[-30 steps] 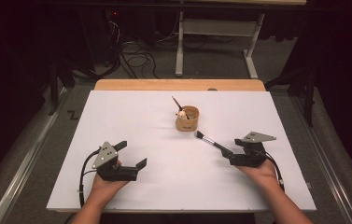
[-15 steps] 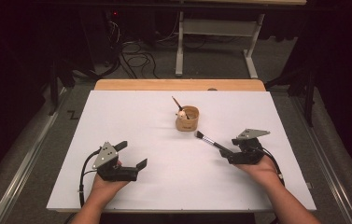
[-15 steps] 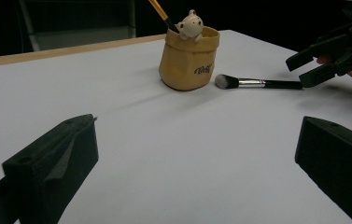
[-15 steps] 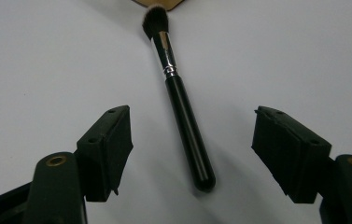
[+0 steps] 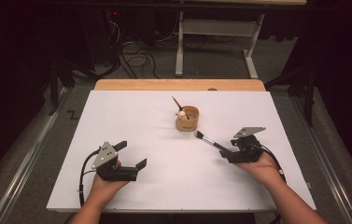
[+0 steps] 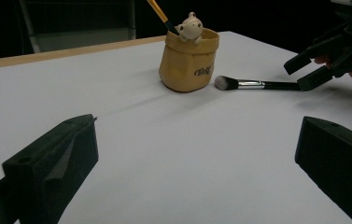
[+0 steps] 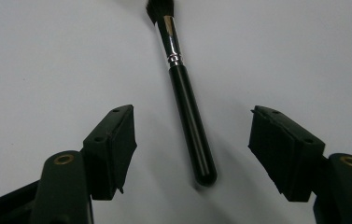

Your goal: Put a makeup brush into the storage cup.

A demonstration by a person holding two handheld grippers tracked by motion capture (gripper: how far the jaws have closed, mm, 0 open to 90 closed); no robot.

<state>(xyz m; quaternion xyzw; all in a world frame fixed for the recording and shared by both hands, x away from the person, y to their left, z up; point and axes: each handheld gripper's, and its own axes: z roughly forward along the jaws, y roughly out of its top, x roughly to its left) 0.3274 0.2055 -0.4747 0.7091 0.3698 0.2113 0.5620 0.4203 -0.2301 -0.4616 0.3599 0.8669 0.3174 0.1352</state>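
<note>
Black-handled makeup brush (image 7: 187, 116) lies flat on the white table (image 5: 131, 116), handle end between the right gripper (image 7: 192, 140)'s spread jaws, which have just been closing without touching it. Its bristles point away towards the tan cup (image 5: 187, 119). The left gripper (image 5: 129, 156) rests well apart, jaws spread.

Two brushes (image 5: 209, 140) – one cup (image 5: 187, 119) – two grippers (image 5: 226, 153).
</note>
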